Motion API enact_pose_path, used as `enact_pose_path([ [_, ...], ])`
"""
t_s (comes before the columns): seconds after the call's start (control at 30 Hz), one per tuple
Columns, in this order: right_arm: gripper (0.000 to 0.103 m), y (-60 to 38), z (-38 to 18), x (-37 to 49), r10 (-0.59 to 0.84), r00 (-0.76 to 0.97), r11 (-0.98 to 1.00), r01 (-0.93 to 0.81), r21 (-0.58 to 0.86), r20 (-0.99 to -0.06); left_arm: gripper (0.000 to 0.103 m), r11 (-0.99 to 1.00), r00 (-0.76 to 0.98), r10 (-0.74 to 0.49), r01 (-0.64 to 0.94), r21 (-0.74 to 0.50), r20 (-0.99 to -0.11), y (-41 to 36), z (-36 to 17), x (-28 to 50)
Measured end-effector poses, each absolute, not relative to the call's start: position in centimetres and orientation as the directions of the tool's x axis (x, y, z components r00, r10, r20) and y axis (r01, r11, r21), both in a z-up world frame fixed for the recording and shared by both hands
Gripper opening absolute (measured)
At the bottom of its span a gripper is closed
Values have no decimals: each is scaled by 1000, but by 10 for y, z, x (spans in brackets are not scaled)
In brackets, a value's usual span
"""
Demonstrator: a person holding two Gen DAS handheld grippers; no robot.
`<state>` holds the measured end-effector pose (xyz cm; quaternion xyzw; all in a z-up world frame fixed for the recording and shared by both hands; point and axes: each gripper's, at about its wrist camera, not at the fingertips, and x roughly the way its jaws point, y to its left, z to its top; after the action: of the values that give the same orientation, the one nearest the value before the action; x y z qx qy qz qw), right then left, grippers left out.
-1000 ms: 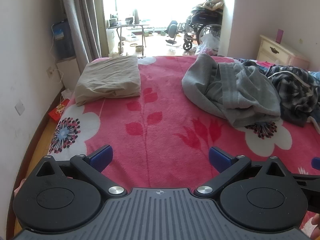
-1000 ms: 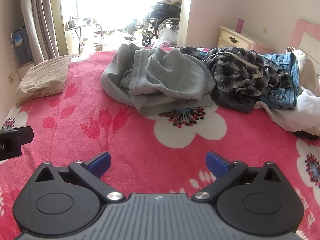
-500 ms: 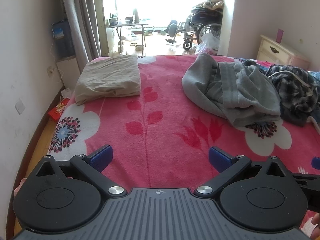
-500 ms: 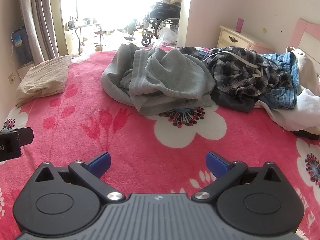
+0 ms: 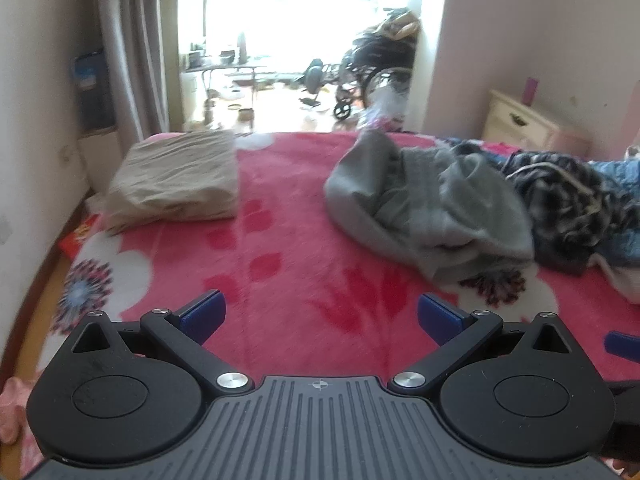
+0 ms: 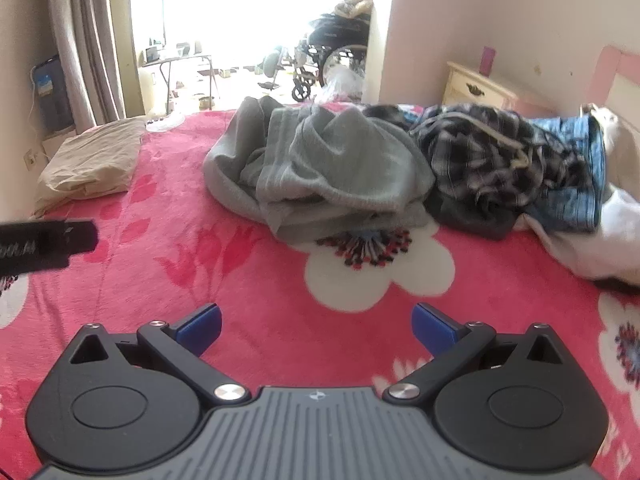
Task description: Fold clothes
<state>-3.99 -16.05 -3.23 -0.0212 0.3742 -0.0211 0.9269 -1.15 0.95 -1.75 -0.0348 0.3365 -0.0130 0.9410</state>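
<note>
A folded beige garment [image 5: 176, 178] lay at the far left corner of the bed [image 5: 288, 240], close to the curtain [image 5: 128, 48] and the left wall, on a pink blanket printed with white flowers. The left gripper [image 5: 320, 316] hung above the near part of the blanket with its jaws wide apart and nothing between the blue pads [image 5: 202, 312]. Farther in, near the middle of the bed toward the far edge, a crumpled grey garment [image 6: 320, 168] sat in a loose heap, its near hem touching a white flower with a dark fringed centre. The right gripper [image 6: 316, 322] was also spread wide and empty above the blanket, well short of that heap, and the black body of the left tool showed at the left edge of its view. Just right of the grey heap, touching it, lay a dark plaid shirt [image 6: 492, 152], then blue denim [image 6: 576, 168] and a white cloth [image 6: 600, 240] toward the right edge of the bed. A cream nightstand [image 6: 476, 88] stood against the wall beyond the far right corner, and a wheelchair [image 6: 328, 60] stood in the bright doorway past the far edge.
</note>
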Motion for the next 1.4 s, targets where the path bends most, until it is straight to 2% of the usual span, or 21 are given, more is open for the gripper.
enact_pose_path([
  [0.17,103,-163,-30,-15,-44,771,994,-27,-101,-636,103,991,782,-88,3,-137,-617,13,-24,14],
  [0.33,103,-173,-23,34,-69,842,979,-47,-201,-535,103,988,793,-111,21,-155,-599,11,-39,39],
  [0.5,103,-186,-9,112,41,867,959,-174,-225,-497,103,979,805,-191,112,-172,-562,-5,-57,67],
  [0.63,103,-183,-10,187,160,828,928,-311,-204,-537,103,965,789,-261,196,-175,-556,-27,-72,104],
  [0.83,98,-166,-30,277,146,761,915,-347,-206,-632,99,951,742,-309,260,-169,-595,-57,-98,157],
  [0.93,87,-160,-45,304,134,710,913,-359,-193,-691,95,942,707,-335,270,-199,-624,-67,-111,176],
  [1.0,79,-158,-55,320,125,671,911,-369,-182,-731,90,931,677,-366,273,-244,-639,-70,-119,185],
  [1.07,75,-157,-62,326,131,631,906,-389,-166,-765,79,917,647,-399,277,-287,-650,-73,-126,191],
  [1.1,70,-157,-65,329,125,613,906,-390,-162,-780,77,912,636,-411,281,-300,-653,-74,-128,192],
  [1.17,62,-159,-69,332,127,581,908,-395,-142,-804,65,902,623,-431,292,-317,-653,-77,-130,191],
  [1.33,56,-165,-49,302,131,665,890,-406,-209,-735,65,877,601,-481,325,-354,-639,-78,-129,177],
  [1.37,59,-166,-43,294,129,686,885,-405,-229,-716,67,874,601,-485,329,-356,-636,-76,-128,173],
  [1.4,67,-169,-37,282,122,714,887,-390,-247,-689,68,872,600,-490,333,-358,-633,-74,-127,169],
])
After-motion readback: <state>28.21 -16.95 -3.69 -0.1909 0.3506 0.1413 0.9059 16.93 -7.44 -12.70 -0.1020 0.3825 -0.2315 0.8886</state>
